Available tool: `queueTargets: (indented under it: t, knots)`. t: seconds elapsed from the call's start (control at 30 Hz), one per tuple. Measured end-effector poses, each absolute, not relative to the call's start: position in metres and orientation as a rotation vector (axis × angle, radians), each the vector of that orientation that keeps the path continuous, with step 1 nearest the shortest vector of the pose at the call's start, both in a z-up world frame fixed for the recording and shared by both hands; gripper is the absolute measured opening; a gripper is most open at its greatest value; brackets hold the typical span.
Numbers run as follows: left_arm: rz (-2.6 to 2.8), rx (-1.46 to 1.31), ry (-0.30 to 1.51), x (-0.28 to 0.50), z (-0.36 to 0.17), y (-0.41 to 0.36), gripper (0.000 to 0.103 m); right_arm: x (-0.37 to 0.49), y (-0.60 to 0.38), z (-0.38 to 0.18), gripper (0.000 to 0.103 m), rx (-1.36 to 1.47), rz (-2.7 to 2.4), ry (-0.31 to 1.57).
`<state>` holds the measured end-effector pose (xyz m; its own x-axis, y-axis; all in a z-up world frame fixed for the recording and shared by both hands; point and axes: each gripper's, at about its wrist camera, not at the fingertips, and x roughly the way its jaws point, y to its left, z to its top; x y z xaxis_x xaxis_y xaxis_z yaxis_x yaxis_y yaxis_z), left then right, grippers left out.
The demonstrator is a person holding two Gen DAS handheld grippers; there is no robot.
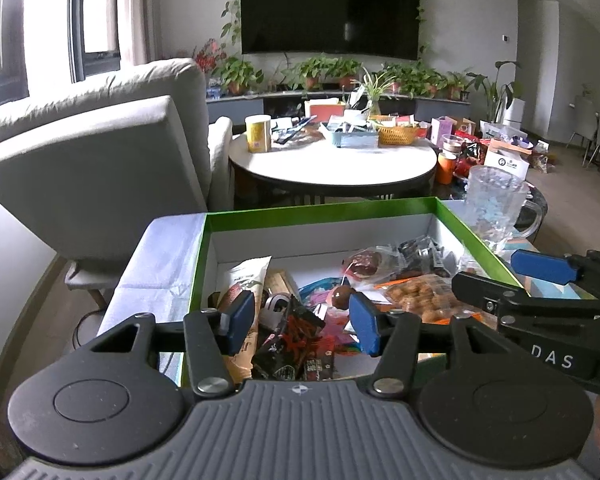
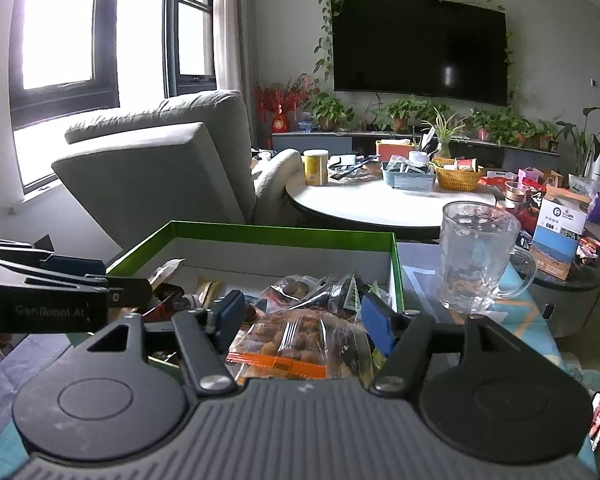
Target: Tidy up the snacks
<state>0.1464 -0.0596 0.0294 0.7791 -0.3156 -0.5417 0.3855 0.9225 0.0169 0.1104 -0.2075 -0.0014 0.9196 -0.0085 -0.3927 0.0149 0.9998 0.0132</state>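
Left gripper [image 1: 300, 322] jaws apart, empty, above the black-red packet [image 1: 296, 344] in the green box [image 1: 320, 210]. Right gripper [image 2: 302, 320] clamped on the clear nut bag [image 2: 300, 340] at the box's near edge.

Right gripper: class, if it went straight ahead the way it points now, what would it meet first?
Probably the clear bag of golden-brown snacks with the orange strip, lying between the right gripper pads at the near edge of the green box. Depth is hard to judge.

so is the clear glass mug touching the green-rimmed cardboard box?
Apart. The right wrist view shows bare table between the glass mug and the box wall.
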Motion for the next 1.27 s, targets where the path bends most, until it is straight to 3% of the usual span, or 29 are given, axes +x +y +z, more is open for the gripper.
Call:
queueTargets:
  t: [0.6,1.27]
  knots:
    - [-0.323,0.139,0.542,0.092,0.025,-0.055,0.064,0.065,-0.196,0.001,0.044,0.036,-0.041,0.430]
    - [-0.336,0.128,0.525,0.063,0.033,-0.051,0.065,0.037,-0.195,0.006,0.044,0.050,-0.069,0.408]
